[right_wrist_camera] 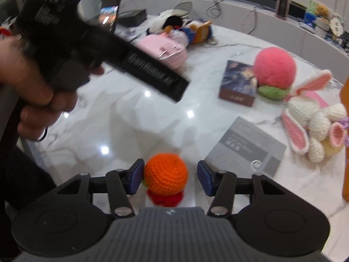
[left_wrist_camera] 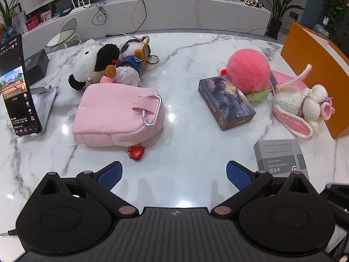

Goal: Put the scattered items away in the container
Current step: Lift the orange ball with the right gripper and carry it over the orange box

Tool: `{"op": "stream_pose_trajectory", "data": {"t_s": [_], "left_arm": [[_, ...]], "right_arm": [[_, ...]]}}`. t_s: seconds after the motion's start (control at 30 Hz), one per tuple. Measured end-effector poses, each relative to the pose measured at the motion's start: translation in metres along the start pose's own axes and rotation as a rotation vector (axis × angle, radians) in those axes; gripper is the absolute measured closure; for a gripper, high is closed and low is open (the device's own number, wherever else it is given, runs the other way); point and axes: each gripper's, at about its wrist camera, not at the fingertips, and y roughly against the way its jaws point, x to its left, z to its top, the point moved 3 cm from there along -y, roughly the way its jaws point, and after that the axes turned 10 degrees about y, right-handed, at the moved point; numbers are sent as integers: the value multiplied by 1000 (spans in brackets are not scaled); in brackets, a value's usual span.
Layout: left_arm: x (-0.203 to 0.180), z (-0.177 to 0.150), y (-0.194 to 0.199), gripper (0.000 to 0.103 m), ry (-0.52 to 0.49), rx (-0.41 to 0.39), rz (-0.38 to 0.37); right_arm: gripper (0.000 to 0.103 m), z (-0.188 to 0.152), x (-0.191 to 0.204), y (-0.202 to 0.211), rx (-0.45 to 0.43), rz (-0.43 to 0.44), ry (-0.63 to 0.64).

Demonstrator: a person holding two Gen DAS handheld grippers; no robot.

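The orange crochet ball (right_wrist_camera: 165, 175) sits squarely between the right gripper (right_wrist_camera: 170, 178)'s spread fingers, nothing clamped, the left gripper (left_wrist_camera: 174, 174) gaping empty farther off.

We see our right gripper (right_wrist_camera: 170, 178) with its jaws apart around an orange crochet ball (right_wrist_camera: 165, 175); the left pad (right_wrist_camera: 136, 178) seems to touch it, though blur makes that uncertain. Beyond lie a grey notebook (right_wrist_camera: 246, 148), a crochet rabbit (right_wrist_camera: 314, 128) and a pink plush peach (right_wrist_camera: 274, 72).
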Motion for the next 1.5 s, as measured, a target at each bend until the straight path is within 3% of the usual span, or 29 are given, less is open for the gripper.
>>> {"op": "stream_pose_trajectory", "data": {"t_s": [0.4,0.63,0.97,1.5], "left_arm": [[-3,1,0,0,-8,5,-31],[-21,-4,2,0,-53,12,-131],[-50,-15,-3,0,-93,21,-187],[-117,-56,-15,0,-187,58,-253]], "right_arm": [[59,-1,-9,7,-19,8,-27],[59,-2,-38,29,-38,-73,-66],[59,-16,-96,57,-67,-258,-223],[59,-27,-125,84,-132,-335,-322]]}}
